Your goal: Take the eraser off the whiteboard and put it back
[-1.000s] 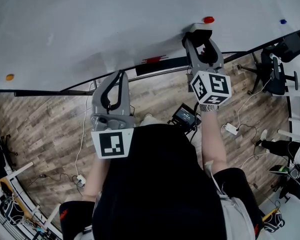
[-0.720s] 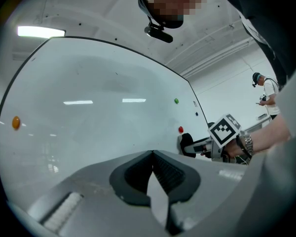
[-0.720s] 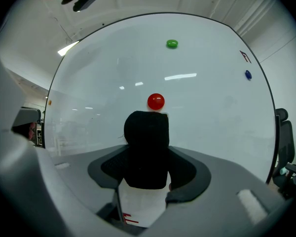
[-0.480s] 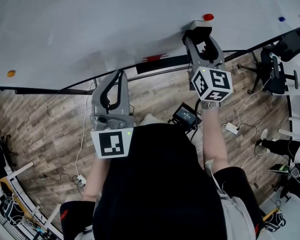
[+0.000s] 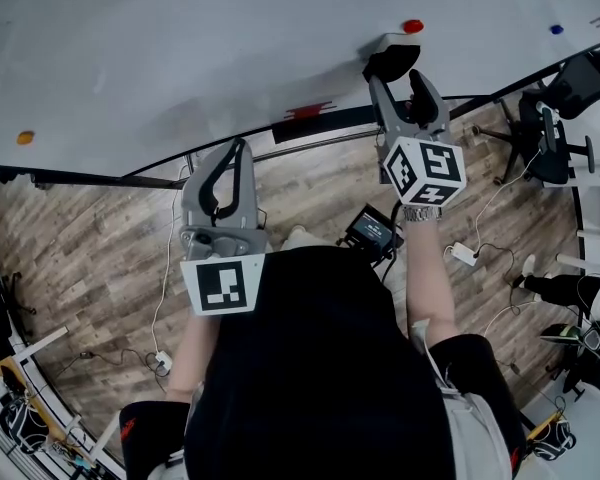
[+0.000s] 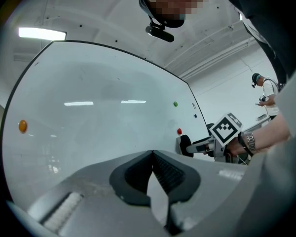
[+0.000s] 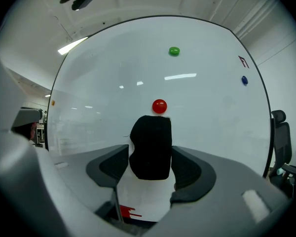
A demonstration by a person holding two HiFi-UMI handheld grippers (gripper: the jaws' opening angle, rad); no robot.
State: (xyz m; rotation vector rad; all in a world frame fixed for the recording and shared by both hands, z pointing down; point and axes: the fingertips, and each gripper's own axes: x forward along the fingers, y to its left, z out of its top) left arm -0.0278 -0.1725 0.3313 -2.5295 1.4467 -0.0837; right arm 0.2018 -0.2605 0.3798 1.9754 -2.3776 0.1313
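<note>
Facing: the eraser [image 7: 150,142] lies straight ahead of my right claw [image 5: 398,86], standing between its two jaws at their tips; nothing else is in that gap
Place: the eraser sits on the whiteboard [image 7: 202,112], just under the red magnet [image 7: 159,105] and apart from it; it looks to me as if it clings to the board by itself
Right claw: spread wide, its jaws having just been opening; one pad flanks the eraser on each side, and I judge neither is pressing it, though the gaps are slim
Long axis: the eraser stands upright on the board, taller than wide; my jaws bracket its narrow width, so a straight pull back along the claw's own line should clear it without a snag
Nearer hand: the right one by far; my left claw [image 6: 152,154] hangs well to the side, lower along the board
Left claw: closed, its tips meeting, nothing in it
Look of the eraser: black, matt and fuzzy like felt on the face toward me; corners rounded; from the side, in the left gripper view, a paler layer shows toward the board
Stage, as I judge it: the eraser looks put back on the board, with only my claw's retreat left
Risk: a sideways drift as I back out could nudge the eraser and skew it or knock it loose
</note>
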